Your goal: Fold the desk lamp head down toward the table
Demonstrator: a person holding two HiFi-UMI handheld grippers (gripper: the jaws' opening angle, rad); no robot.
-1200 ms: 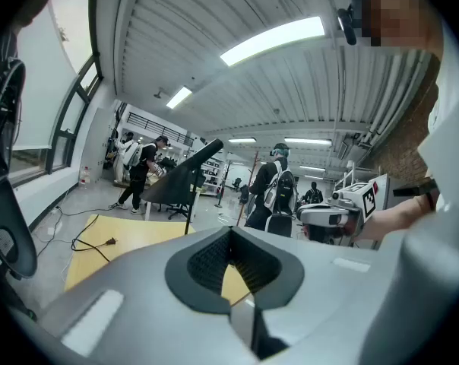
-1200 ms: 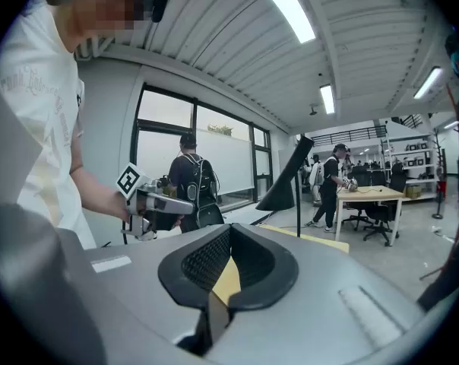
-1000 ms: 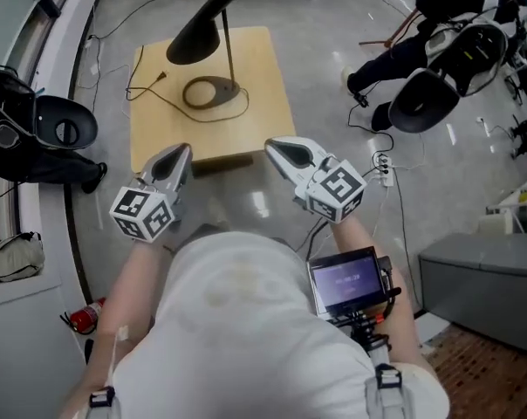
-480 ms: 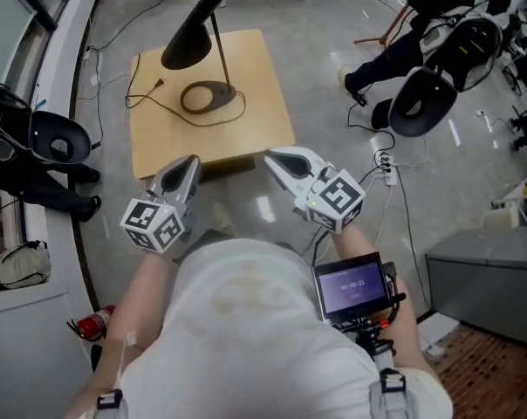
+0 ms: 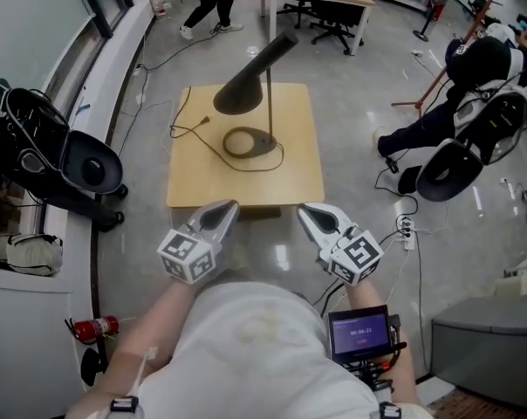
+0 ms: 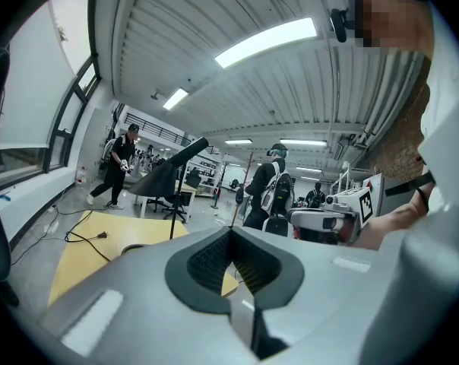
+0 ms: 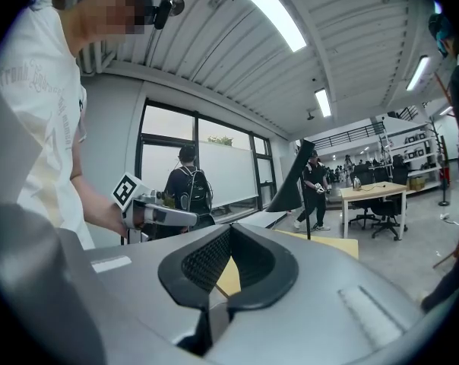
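Lamp head [image 5: 246,90] raised, slanting above table [image 5: 303,168], not folded down. Left gripper [image 5: 227,206] and right gripper [image 5: 309,209] before table's near edge, fingers closed, empty.

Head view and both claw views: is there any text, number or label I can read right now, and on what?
Small screen: one line of digits, too small to read.
Shirt: faint print, too blurred to read.
Marker cubes on left claw and right claw: black-and-white squares, no words.
Desk lamp, table: no print visible.
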